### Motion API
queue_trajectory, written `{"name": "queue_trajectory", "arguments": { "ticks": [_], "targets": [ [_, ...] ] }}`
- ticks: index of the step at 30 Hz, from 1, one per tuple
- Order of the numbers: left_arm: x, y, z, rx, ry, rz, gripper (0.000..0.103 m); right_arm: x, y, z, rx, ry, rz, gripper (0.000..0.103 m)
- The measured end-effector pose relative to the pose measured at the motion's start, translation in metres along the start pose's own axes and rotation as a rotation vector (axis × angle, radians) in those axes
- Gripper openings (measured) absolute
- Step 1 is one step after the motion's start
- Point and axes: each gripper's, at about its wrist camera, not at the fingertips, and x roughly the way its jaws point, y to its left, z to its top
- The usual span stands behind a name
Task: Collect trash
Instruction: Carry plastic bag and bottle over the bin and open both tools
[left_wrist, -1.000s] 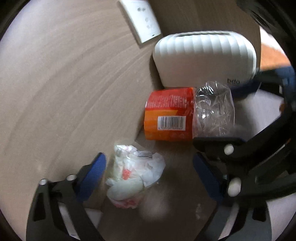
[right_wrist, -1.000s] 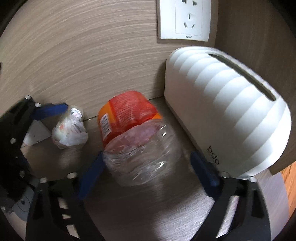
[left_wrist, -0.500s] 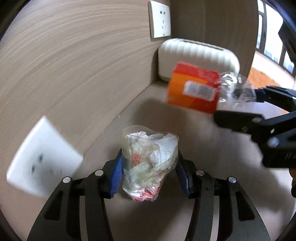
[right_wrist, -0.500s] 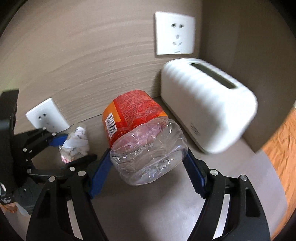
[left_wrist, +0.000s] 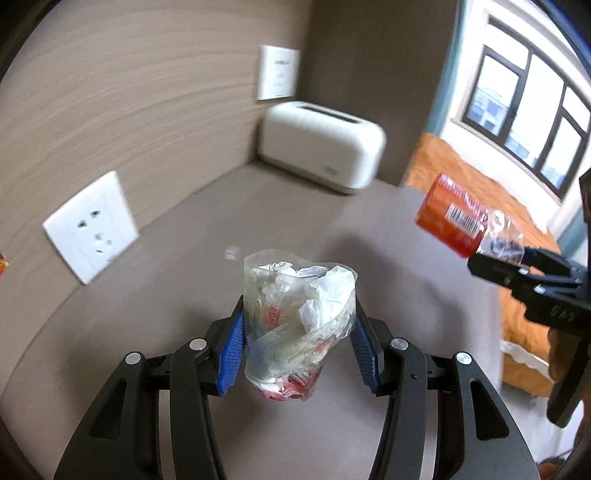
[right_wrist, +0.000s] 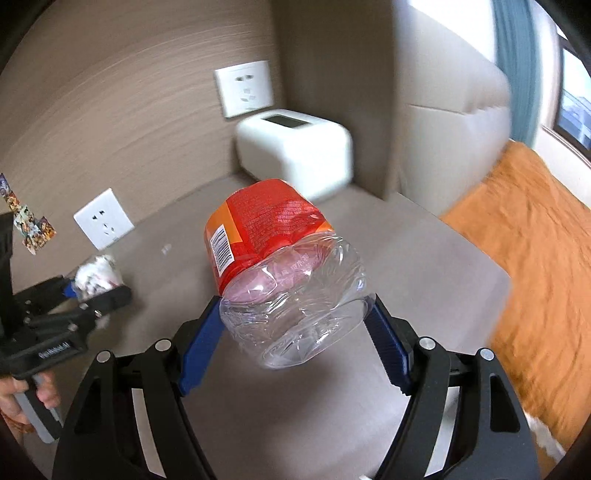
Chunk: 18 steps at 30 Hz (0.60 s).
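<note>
My left gripper (left_wrist: 297, 343) is shut on a clear plastic bag of crumpled paper trash (left_wrist: 295, 325) and holds it above the grey table (left_wrist: 184, 295). My right gripper (right_wrist: 295, 343) is shut on a crushed clear plastic bottle with an orange-red label (right_wrist: 280, 273), also lifted off the table. The bottle also shows in the left wrist view (left_wrist: 458, 225) at the right, held by the right gripper (left_wrist: 517, 266). The trash bag (right_wrist: 96, 277) and left gripper (right_wrist: 74, 302) appear at the left of the right wrist view.
A white toaster (left_wrist: 321, 147) (right_wrist: 295, 147) stands in the back corner against the wood wall. Wall sockets (left_wrist: 88, 229) (right_wrist: 245, 88) sit on the wall. An orange bedspread (right_wrist: 535, 258) lies past the table's right edge, with windows (left_wrist: 528, 96) beyond.
Both grippers closed on their items, lifted them off the table and drew back from the wall. The bottle has moved to the right, away from the toaster.
</note>
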Motion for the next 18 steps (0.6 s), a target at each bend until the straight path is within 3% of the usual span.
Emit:
{"name": "queue_trajectory", "arguments": {
  "ticks": [18],
  "targets": [
    [0.010,-0.199,-0.033,0.343,0.087,-0.318,0.051,-0.113,-0.098,-0.114,0.276,-0.015,-0.247,0.076]
  ]
}}
